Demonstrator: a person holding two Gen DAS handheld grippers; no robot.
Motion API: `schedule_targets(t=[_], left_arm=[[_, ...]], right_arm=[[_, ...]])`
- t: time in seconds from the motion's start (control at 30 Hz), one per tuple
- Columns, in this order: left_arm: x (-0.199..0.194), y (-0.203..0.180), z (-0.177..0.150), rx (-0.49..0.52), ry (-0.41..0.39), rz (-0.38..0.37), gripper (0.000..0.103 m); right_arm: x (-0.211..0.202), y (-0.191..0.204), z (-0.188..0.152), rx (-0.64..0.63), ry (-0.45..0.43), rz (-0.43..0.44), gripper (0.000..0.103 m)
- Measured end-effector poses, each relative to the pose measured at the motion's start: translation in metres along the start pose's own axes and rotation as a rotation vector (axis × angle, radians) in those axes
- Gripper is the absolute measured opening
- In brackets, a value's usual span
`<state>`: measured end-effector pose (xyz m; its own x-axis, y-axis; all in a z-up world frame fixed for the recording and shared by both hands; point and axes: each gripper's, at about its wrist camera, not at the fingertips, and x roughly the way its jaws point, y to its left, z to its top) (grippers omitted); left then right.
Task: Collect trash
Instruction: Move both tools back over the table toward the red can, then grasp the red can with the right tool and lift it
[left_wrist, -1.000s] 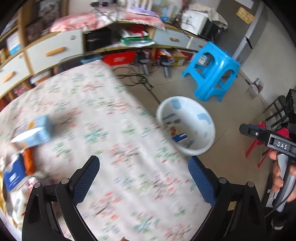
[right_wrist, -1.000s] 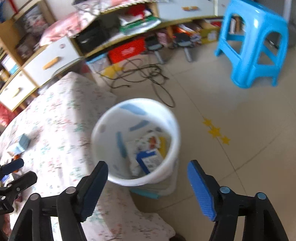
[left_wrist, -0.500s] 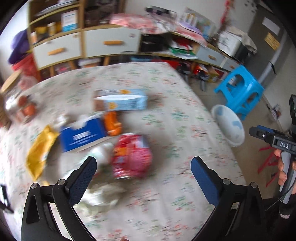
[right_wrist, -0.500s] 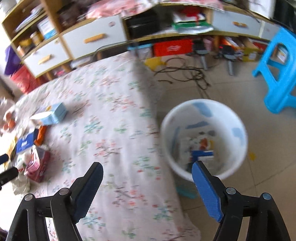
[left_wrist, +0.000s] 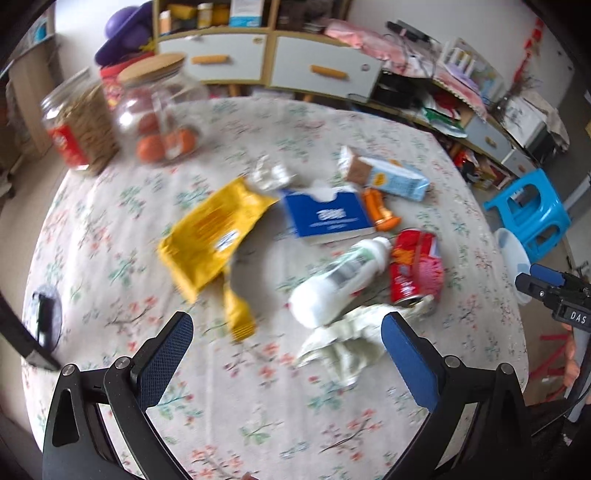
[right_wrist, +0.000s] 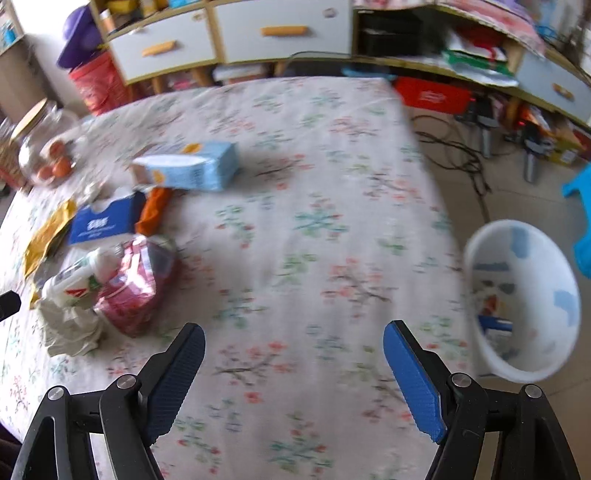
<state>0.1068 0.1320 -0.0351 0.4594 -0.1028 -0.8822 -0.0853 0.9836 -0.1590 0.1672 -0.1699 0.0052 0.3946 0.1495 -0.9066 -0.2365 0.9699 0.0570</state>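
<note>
Several trash pieces lie clustered on the desk (left_wrist: 369, 424): yellow wrapper (left_wrist: 210, 236), blue tissue box (left_wrist: 328, 218), white bottle (left_wrist: 336, 284), red crushed pack (left_wrist: 415, 269), crumpled tissue (left_wrist: 347, 343), blue carton (left_wrist: 388, 177).

White bin (right_wrist: 524, 299) on the floor, beside the desk edge, holds a few scraps already. Judged partway; most is left.

My left tool (left_wrist: 286, 350) is spread wide and empty, over the tissue. My right tool (right_wrist: 293, 363) is likewise spread, empty.

Only the right view shows inside the bin; the left shows the jars (left_wrist: 155, 110) clearly.
</note>
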Motion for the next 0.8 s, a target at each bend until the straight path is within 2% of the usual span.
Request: schedule_targets(t=[0.3,0.8], left_arm=[[-0.006,0.044,-0.014,-0.071,0.025,0.024,0.103],[-0.014,0.070,-0.021,-0.125,0.031,0.007,0.103]], right_arm=[[0.036,0.054,0.008,-0.049,0.071,0.054,0.083],[0.083,0.115,0.026,-0.043,0.142,0.103,0.083]])
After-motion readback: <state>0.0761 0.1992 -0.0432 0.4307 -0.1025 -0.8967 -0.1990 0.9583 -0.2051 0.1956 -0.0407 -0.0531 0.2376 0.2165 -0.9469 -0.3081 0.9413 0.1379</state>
